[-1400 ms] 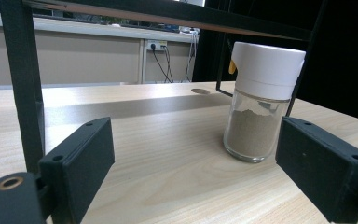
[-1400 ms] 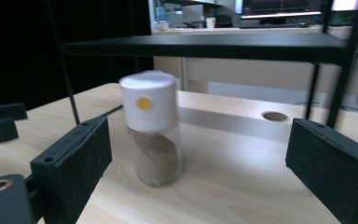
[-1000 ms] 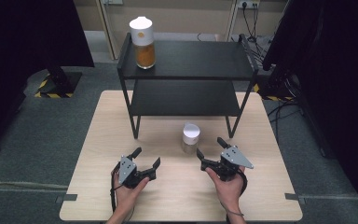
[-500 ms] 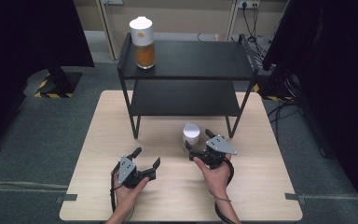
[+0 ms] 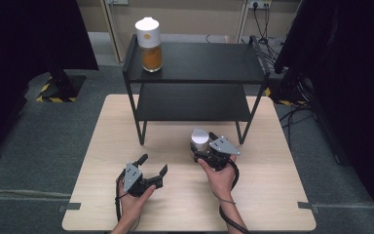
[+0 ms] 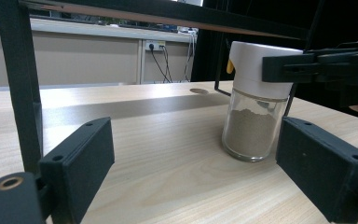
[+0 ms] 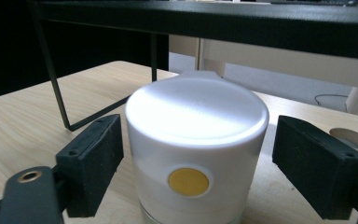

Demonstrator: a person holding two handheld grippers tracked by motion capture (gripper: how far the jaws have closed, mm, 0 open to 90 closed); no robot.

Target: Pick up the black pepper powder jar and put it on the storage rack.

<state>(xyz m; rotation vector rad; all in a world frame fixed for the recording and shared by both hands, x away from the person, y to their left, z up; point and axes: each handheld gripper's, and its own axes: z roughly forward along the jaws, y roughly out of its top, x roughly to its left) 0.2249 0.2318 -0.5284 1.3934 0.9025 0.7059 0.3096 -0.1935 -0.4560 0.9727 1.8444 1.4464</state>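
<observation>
High view: we record a pale wooden bench (image 5: 126, 126) carrying a black two-tier shelf rack (image 5: 195, 80). On the rack's top shelf, at its left end, stands a tall jar (image 5: 148, 44) with a white lid and orange contents. In front of the rack, near its right leg, stands a small jar (image 5: 199, 141) with a white lid. The right gripper (image 5: 205, 146) is at that jar, one finger on either side of it. The left gripper (image 5: 151, 168) lies well apart toward the bench's left, fingers spread with nothing between them.

Left gripper view: we note what the overhead picture hides, the small jar (image 6: 256, 107) has a clear glass body about half filled with fine tan powder, and it stands upright on the bench. The right gripper's black finger crosses its white lid.

Right gripper view: we list the white lid (image 7: 196, 135) close up, bearing a round yellow dot on its side. The fingers (image 7: 93, 163) have just been closing, with the lid between them; a narrow gap shows at each side, so they do not yet press it.
</observation>
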